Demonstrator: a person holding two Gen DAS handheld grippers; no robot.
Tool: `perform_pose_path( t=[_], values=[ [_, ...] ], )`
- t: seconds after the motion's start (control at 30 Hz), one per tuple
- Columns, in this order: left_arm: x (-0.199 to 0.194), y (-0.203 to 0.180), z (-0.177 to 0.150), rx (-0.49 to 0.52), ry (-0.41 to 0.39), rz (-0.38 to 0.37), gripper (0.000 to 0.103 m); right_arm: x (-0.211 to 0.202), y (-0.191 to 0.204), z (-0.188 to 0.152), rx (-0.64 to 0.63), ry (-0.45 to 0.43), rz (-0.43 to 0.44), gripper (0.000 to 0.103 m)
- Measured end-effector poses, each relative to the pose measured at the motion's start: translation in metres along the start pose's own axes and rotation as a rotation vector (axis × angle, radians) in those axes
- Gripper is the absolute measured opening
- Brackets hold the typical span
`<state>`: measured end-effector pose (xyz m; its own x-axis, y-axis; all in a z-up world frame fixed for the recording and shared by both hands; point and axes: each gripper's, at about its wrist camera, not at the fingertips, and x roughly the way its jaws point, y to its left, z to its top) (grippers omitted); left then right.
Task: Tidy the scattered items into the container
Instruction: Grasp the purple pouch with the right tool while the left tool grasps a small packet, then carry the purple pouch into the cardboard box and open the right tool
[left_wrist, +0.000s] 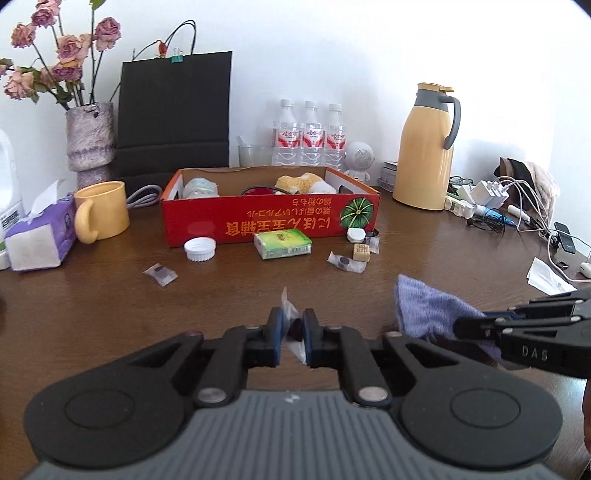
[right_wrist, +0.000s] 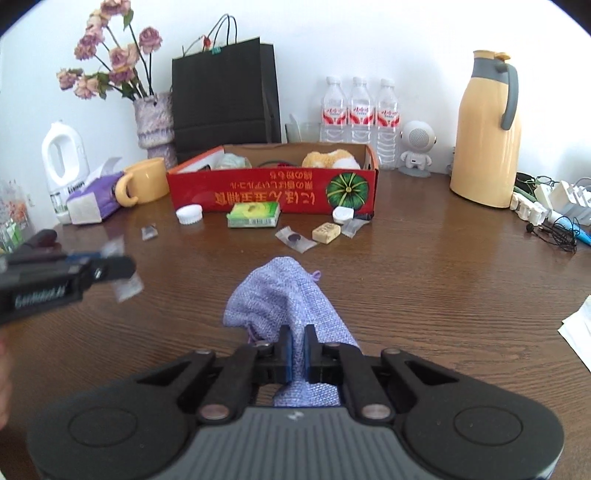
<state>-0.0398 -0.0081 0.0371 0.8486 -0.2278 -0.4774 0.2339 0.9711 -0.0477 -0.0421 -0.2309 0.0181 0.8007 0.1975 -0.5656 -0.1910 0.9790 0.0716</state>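
Red box (left_wrist: 258, 218) sits dead 12 o'clock from both my grippers, long side facing me, open top. Left gripper (left_wrist: 294, 332) pinched on crinkly clear candy packet (left_wrist: 291, 325), right gripper (right_wrist: 298, 354) clamped on soft woven purple pouch (right_wrist: 280, 295). Left looks nearer. Green carton (left_wrist: 282, 248), white cap (left_wrist: 200, 249) lie loose on table by box front.
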Motion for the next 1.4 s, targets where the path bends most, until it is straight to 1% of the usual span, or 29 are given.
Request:
perform_pose_path(
  t=[0.07,0.17,0.23,0.37,0.4,0.47,0.57,0.63,0.67,0.77,0.83,0.9,0.93,1.03,1.1,1.13,1.2,1.23,1.27,1.3,1.37,1.4],
  values=[
    [-0.016,0.001,-0.006,-0.018,-0.001,0.021,0.012,-0.01,0.001,-0.003,0.024,-0.015,0.009,0.005],
    [-0.039,0.003,-0.012,-0.04,-0.024,0.049,0.012,-0.028,0.007,-0.01,0.039,-0.046,0.014,0.005],
    [-0.049,0.004,-0.017,-0.057,-0.032,0.053,0.013,-0.037,0.011,-0.015,0.053,-0.066,0.029,0.005],
    [-0.065,0.006,-0.033,-0.103,-0.046,0.061,0.013,-0.044,0.018,-0.027,0.069,-0.071,0.041,0.005],
    [-0.069,0.007,-0.038,-0.115,-0.05,0.055,0.013,-0.047,0.021,-0.029,0.06,-0.075,0.04,0.005],
    [-0.075,0.004,-0.048,-0.103,-0.06,0.049,0.013,-0.053,0.026,-0.033,0.06,-0.086,0.064,0.005],
    [-0.076,0.0,-0.055,-0.103,-0.035,0.037,0.012,-0.055,0.029,-0.039,0.081,-0.082,0.112,0.005],
    [-0.079,-0.002,-0.056,-0.114,-0.03,0.022,0.012,-0.053,0.033,-0.043,0.085,-0.079,0.111,0.005],
    [-0.082,-0.003,-0.055,-0.11,-0.043,0.01,0.012,-0.053,0.035,-0.044,0.08,-0.076,0.112,0.006],
    [-0.084,-0.007,-0.049,-0.1,-0.089,-0.036,0.012,-0.054,0.035,-0.046,0.092,-0.103,0.116,0.006],
    [-0.079,-0.012,-0.042,-0.063,-0.088,-0.054,0.012,-0.052,0.031,-0.042,0.101,-0.117,0.102,0.006],
    [-0.072,-0.016,-0.031,-0.025,-0.082,-0.04,0.012,-0.05,0.027,-0.035,0.106,-0.121,0.096,0.006],
    [-0.069,-0.015,-0.025,-0.022,-0.087,-0.04,0.012,-0.049,0.023,-0.029,0.105,-0.127,0.094,0.006],
    [-0.054,-0.004,0.0,-0.066,-0.101,-0.071,0.013,-0.041,0.012,-0.007,0.1,-0.146,0.09,0.006],
    [-0.034,0.003,0.021,-0.081,-0.084,-0.081,0.013,-0.026,0.004,0.016,0.116,-0.143,0.1,0.006],
    [-0.023,0.007,0.032,-0.092,-0.069,-0.093,0.013,-0.018,0.0,0.029,0.136,-0.141,0.119,0.006],
    [-0.004,0.015,0.055,-0.119,-0.045,-0.117,0.012,-0.005,-0.006,0.059,0.153,-0.17,0.165,0.006],
    [0.005,0.018,0.067,-0.122,-0.04,-0.133,0.013,0.001,-0.006,0.073,0.134,-0.187,0.166,0.006],
    [0.014,0.02,0.08,-0.118,-0.041,-0.125,0.012,0.006,-0.007,0.089,0.118,-0.208,0.161,0.006],
    [0.02,0.02,0.094,-0.087,-0.061,-0.097,0.012,0.011,-0.009,0.103,0.102,-0.227,0.159,0.006],
    [0.032,0.021,0.116,-0.011,-0.132,-0.049,0.013,0.026,-0.014,0.13,0.075,-0.254,0.159,0.006],
    [0.039,0.024,0.125,0.006,-0.159,-0.033,0.013,0.036,-0.018,0.141,0.064,-0.26,0.157,0.006]
  ],
)
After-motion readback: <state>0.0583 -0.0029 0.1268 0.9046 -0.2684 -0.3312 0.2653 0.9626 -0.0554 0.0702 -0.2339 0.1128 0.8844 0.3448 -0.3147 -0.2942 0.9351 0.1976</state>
